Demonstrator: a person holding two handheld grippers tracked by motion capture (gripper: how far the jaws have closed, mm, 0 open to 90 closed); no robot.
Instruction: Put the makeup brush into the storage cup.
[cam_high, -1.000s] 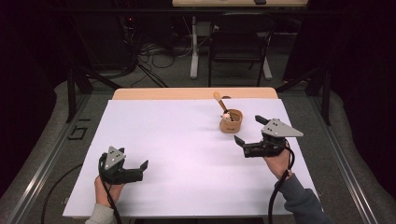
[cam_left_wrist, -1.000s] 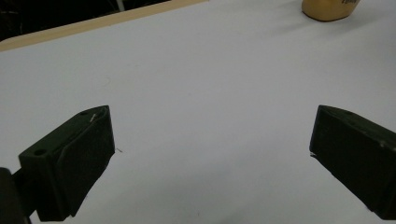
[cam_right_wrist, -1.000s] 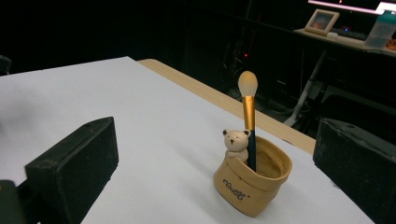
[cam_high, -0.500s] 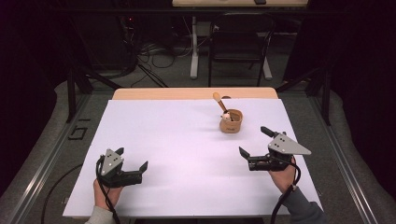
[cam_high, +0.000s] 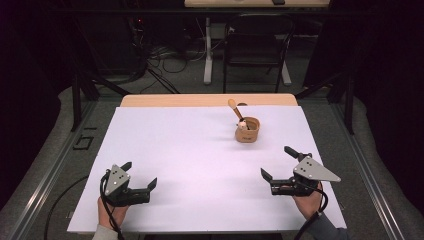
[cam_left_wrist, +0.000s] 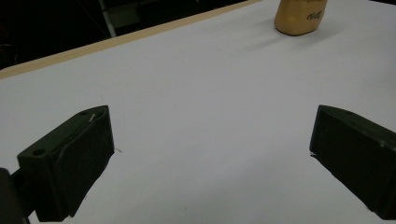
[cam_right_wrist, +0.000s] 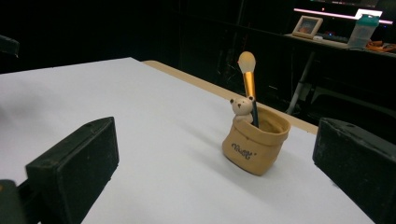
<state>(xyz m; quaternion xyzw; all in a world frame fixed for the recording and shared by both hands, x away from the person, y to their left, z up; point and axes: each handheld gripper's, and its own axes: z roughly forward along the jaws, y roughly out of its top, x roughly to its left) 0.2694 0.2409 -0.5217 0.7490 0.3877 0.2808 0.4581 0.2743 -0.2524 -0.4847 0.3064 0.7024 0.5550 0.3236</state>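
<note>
A small tan sack-shaped pot (cam_high: 248, 131) with a little bear figure on its rim stands on the white table cover (cam_high: 200, 150), right of centre toward the back. A brush (cam_high: 234, 106) with an orange handle and pale tip leans out of it. My left gripper (cam_high: 139, 174) rests open near the front left edge, nothing between its jaws. My right gripper (cam_high: 276, 161) is open at the front right, well short of the pot. In the right gripper view the pot (cam_right_wrist: 256, 149) and brush (cam_right_wrist: 247, 74) stand ahead between the open jaws. The left gripper view catches the pot (cam_left_wrist: 301, 16) far off.
A bare wooden strip of table (cam_high: 200, 100) runs along the far edge of the white cover. Beyond it stand a dark chair (cam_high: 255, 50), desk legs and floor cables. A shelf with a picture frame (cam_right_wrist: 308, 25) and a bottle (cam_right_wrist: 366, 28) shows far behind.
My right gripper has pulled back from beside the pot toward the front right edge. My left gripper has slid slightly nearer the front edge. Both stay open.
</note>
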